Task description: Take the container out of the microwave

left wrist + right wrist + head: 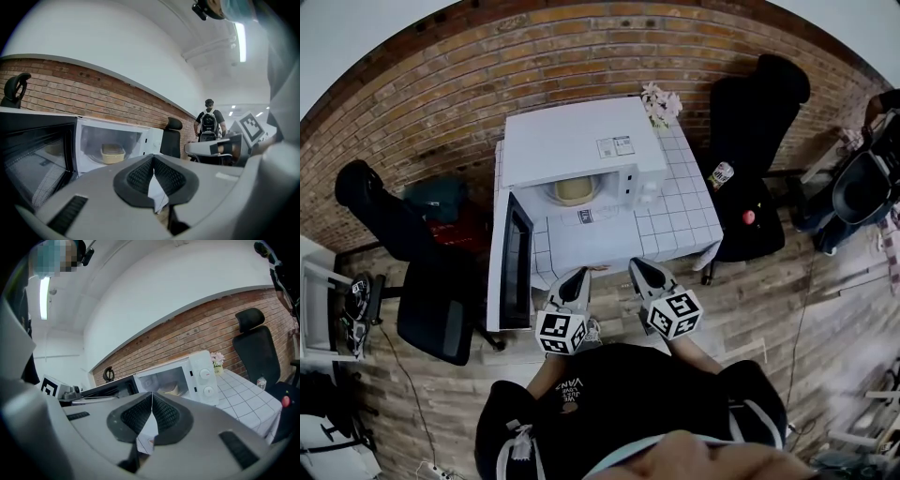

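Both the left tongs [580, 274] and the right tongs [639, 265] are clenched shut on nothing, short of the tiled worktop [686, 217]. The cream container [574, 190] sits inside the white microwave [581, 141], whose door [517, 262] is swung wide. I'd call this the approach. Next the tongs must open and reach into the cavity. Only the left gripper view shows a person with a backpack [208, 123] far off.

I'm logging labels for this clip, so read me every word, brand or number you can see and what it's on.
"VANS": black top, upside down in the head view; smaller print below unreadable.
Label on the microwave's top: too small to read.
Sticker on the table before the microwave: too small to read.
Can right of the table: label blurred.
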Tool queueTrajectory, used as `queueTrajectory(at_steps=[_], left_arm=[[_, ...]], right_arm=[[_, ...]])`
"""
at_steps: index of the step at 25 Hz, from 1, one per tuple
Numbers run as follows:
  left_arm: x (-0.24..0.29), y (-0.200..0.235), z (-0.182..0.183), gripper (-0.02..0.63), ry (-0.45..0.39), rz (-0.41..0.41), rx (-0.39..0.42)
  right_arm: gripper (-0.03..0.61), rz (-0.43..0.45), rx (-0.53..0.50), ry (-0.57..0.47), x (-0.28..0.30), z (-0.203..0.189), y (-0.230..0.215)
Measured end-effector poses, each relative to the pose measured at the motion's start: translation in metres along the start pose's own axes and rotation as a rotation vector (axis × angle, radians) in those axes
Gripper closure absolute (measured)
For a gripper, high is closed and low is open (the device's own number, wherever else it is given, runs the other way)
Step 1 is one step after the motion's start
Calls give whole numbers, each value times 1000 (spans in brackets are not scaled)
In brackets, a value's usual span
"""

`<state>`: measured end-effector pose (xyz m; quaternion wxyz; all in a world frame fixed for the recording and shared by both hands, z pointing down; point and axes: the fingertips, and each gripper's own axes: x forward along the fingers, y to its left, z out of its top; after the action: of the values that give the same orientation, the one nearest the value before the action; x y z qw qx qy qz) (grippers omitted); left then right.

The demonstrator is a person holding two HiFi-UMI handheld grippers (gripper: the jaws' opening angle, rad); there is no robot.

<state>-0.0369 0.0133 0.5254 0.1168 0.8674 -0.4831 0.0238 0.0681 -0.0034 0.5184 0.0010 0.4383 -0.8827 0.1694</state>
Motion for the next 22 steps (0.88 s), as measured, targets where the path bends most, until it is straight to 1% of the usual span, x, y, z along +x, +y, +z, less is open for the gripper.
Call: queueTrajectory(at_steps=[11, 18, 22], left_arm=[[32, 30, 6, 603, 24, -104, -11], [37, 50, 8, 603, 30, -136, -36], [39, 64, 4, 603, 31, -131, -39]], right_arm=[[572, -58, 6, -11, 50, 9, -9], [573, -99, 13, -16, 77, 7, -9], [573, -112, 20, -26, 91, 8, -9]])
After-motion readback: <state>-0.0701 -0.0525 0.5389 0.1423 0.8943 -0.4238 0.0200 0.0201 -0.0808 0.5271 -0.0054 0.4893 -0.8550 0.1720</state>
